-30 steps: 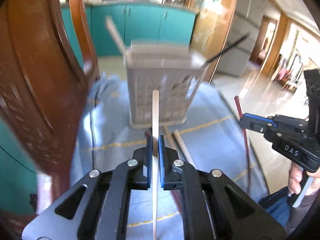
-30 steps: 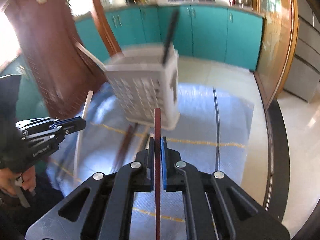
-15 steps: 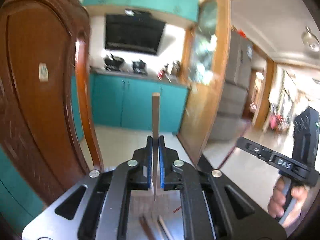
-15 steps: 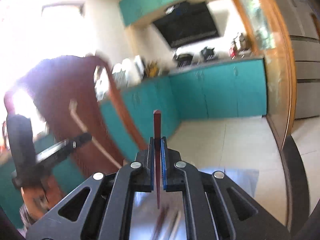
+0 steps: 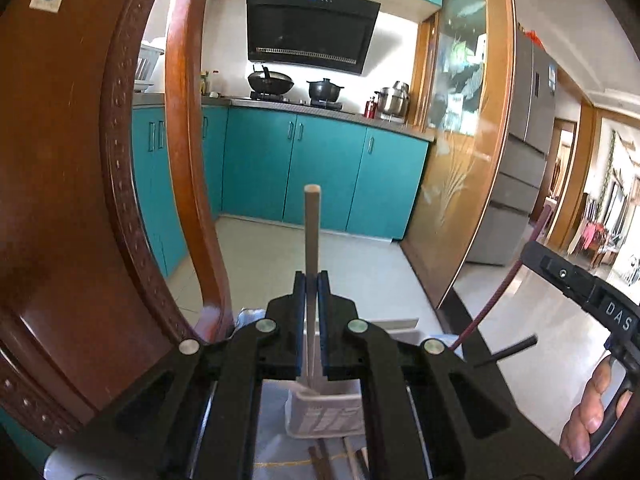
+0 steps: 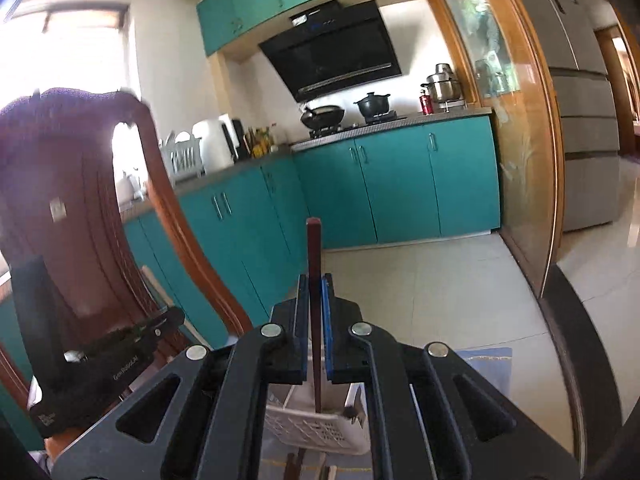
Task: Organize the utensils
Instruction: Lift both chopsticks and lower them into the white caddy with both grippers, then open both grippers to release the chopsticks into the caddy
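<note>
Chopsticks in both claws right now, so here's how I'd handle the drop. My left claw (image 5: pixel 312 280) is clamped on a pale stick (image 5: pixel 311 236), held upright with its lower end poking down just over the rim of the basket (image 5: pixel 324 412). My right claw (image 6: pixel 315 284) is squeezed on a dark red stick (image 6: pixel 314 264), also vertical, and its tip looks like it's right at the basket (image 6: pixel 316 428) opening, maybe just inside. Can't tell for sure from this angle.

Both wrist views mostly show kitchen, with only a sliver of basket down between the fingers, so I'm lining up half blind. My take: keep each stick plumb and lower slowly until the tip is clearly below the rim before letting go. Release early and a stick will likely bounce off the edge or tip out onto the cloth (image 6: pixel 484 356).

The two claws are close together over the same small opening, and from the left view I can see the red stick (image 5: pixel 496 300) slanting in from the right. I'd go one at a time so they don't knock each other. There's already a black stick (image 5: pixel 506 350) leaning out of the basket, so I'd aim for a gap away from it.

A few more sticks (image 5: pixel 320 460) are lying on the tabletop in front of the basket, so the job isn't close to done.
</note>
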Demonstrator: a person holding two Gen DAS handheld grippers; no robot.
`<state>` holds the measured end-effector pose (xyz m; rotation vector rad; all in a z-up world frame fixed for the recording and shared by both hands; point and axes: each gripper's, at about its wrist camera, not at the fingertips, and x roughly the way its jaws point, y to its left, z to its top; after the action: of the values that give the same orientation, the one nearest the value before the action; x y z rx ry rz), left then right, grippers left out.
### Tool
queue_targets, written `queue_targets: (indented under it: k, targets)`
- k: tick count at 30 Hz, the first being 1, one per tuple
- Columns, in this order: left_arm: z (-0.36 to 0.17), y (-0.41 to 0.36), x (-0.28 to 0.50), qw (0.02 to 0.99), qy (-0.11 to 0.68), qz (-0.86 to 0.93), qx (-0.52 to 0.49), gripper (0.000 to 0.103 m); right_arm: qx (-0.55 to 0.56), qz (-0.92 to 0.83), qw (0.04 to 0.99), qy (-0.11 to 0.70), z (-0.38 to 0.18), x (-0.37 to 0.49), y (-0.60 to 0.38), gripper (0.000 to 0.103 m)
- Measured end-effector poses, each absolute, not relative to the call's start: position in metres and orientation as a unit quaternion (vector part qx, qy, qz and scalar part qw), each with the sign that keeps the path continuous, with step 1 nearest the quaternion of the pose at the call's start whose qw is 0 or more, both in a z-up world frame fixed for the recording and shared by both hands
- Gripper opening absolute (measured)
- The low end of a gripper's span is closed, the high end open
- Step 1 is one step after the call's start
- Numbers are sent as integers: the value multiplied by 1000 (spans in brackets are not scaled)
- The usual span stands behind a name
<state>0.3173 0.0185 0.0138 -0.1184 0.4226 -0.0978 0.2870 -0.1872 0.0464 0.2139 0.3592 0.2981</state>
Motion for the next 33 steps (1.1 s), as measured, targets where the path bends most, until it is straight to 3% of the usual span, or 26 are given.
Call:
queue_targets:
  k: [10, 12, 17, 19, 23, 33]
  targets:
    - [-3, 25, 309, 971, 231, -39, -43, 7, 51, 138, 971, 186, 32, 274, -160, 7]
    - [-4, 24, 307, 971, 231, -37, -39, 7, 44, 136, 973, 182, 33, 274, -161, 12]
    - [-2, 19, 302, 974, 218, -46, -32, 8, 36, 134, 979, 152, 39, 257, -166, 33]
    - [1, 18, 296, 976, 208, -52, -34, 12, 27, 132, 983, 127, 44, 245, -168, 44]
    - [5, 18, 286, 979, 188, -66, -37, 22, 0, 130, 988, 83, 47, 218, -168, 51]
    - [14, 17, 261, 985, 147, -73, -43, 39, -12, 166, 983, 74, 25, 176, -176, 54]
